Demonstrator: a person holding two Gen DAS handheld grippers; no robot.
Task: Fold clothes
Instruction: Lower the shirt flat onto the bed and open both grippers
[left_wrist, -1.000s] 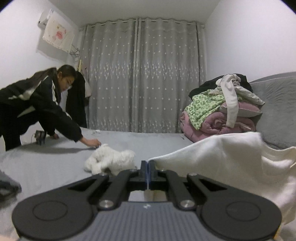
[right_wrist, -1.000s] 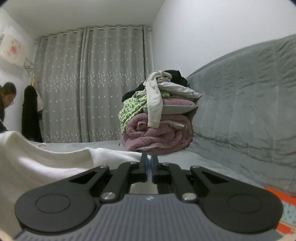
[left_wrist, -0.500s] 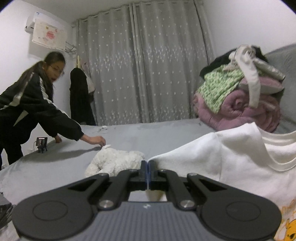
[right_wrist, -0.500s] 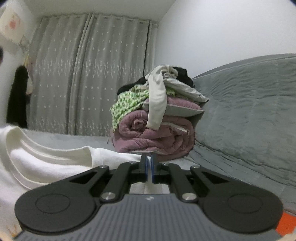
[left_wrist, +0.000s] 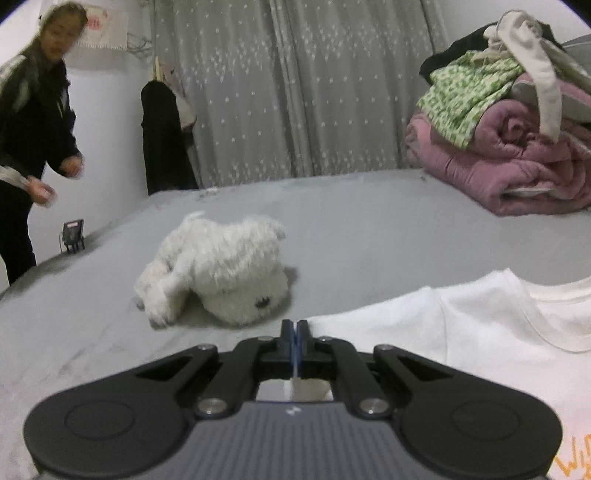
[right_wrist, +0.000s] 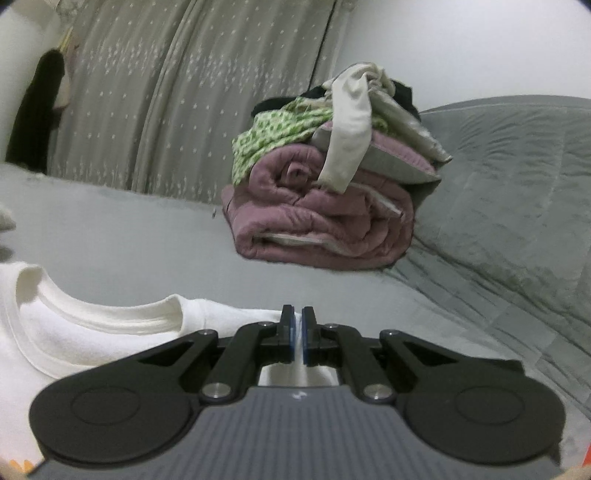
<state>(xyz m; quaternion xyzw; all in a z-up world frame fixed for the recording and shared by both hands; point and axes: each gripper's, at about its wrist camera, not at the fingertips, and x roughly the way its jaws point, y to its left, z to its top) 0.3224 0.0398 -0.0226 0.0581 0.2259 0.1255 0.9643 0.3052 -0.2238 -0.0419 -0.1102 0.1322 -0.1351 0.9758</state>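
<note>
A white T-shirt (left_wrist: 480, 332) with orange print lies spread flat on the grey bed (left_wrist: 369, 229), neckline toward the far side. My left gripper (left_wrist: 294, 326) is shut on the shirt's left shoulder edge, low at the bed. In the right wrist view the same T-shirt (right_wrist: 92, 332) lies to the left with its collar showing. My right gripper (right_wrist: 297, 317) is at the shirt's right shoulder edge with a thin gap between its pads; the cloth between them is hidden.
A white plush dog (left_wrist: 218, 269) lies on the bed just beyond my left gripper. A pile of pink quilt and clothes (right_wrist: 325, 199) stands at the back right by the grey headboard (right_wrist: 509, 192). A person (left_wrist: 33, 122) stands at the bed's left side.
Both grippers have come down and laid the shirt flat on the bed. The right jaws have parted slightly. The person has straightened up and drawn back from the plush dog.
</note>
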